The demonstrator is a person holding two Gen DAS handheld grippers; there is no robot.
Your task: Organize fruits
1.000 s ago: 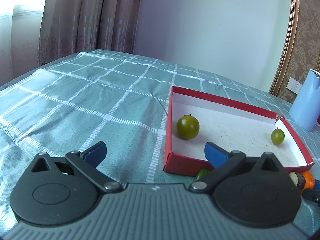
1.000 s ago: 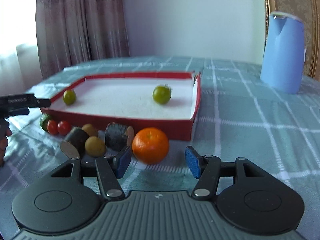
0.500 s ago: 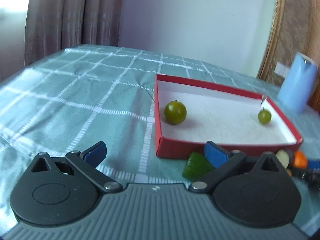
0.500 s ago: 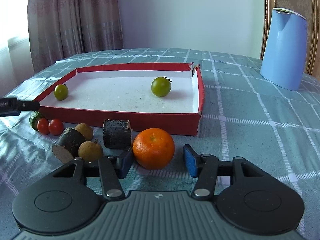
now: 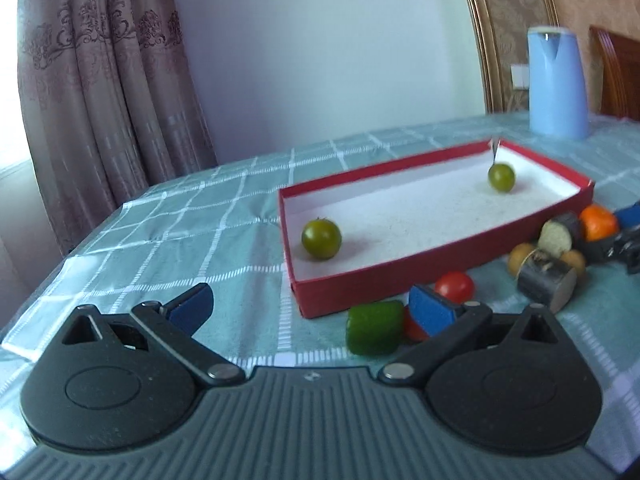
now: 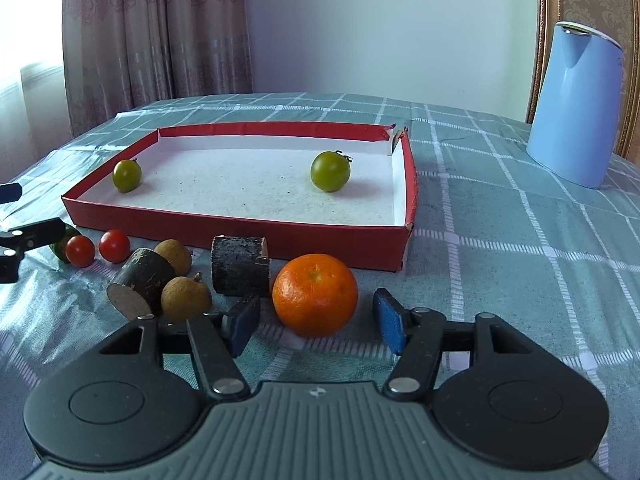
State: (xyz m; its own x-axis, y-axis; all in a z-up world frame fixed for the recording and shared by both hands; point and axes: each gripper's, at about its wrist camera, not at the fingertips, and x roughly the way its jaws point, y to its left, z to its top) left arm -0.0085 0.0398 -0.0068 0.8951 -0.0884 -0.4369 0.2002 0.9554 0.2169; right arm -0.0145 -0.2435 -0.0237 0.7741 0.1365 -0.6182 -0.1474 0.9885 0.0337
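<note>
Left gripper [image 5: 310, 306] swung toward green piece [image 5: 374, 333], spread, empty. Right gripper [image 6: 316, 320] spread around orange [image 6: 315, 295], unclamped. Red tray [image 6: 240, 228] holds two green tomatoes [image 6: 330, 171]; rest outside.

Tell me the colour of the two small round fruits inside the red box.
Green, both round fruits; clearest in the right wrist view.

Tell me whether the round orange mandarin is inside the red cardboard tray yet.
Out. The round orange mandarin sits on the tablecloth before the red cardboard tray, between the open right gripper fingers.
</note>
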